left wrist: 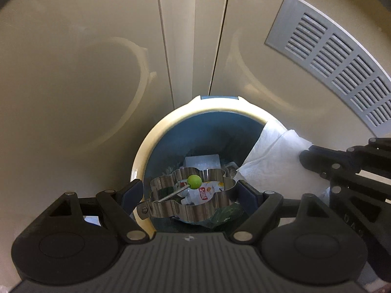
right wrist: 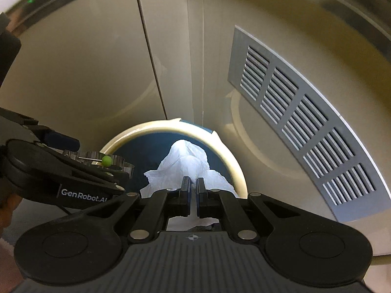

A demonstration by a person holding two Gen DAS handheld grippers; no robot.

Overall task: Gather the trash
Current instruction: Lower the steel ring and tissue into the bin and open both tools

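Note:
My left gripper [left wrist: 190, 195] is shut on a flower-shaped metal ring mold [left wrist: 168, 207], jaws wide, one pad on each side. The mold has a thin handle with a green knob [left wrist: 194, 181]. It hangs over the mouth of a round bin [left wrist: 146, 141] with a cream rim and a blue inside, which holds wrappers [left wrist: 207, 193] and paper. My right gripper [right wrist: 193, 188] is shut on a white paper tissue [right wrist: 185, 161] that drapes forward over the bin [right wrist: 234, 168]. In the left wrist view the tissue [left wrist: 268, 156] lies across the bin's right rim.
Cream cabinet panels [left wrist: 97, 48] stand close behind the bin, with a vertical seam between them. A grey vent grille [left wrist: 337, 56] is set in the right panel. A person's hand [right wrist: 7, 207] shows at the left edge behind the left gripper.

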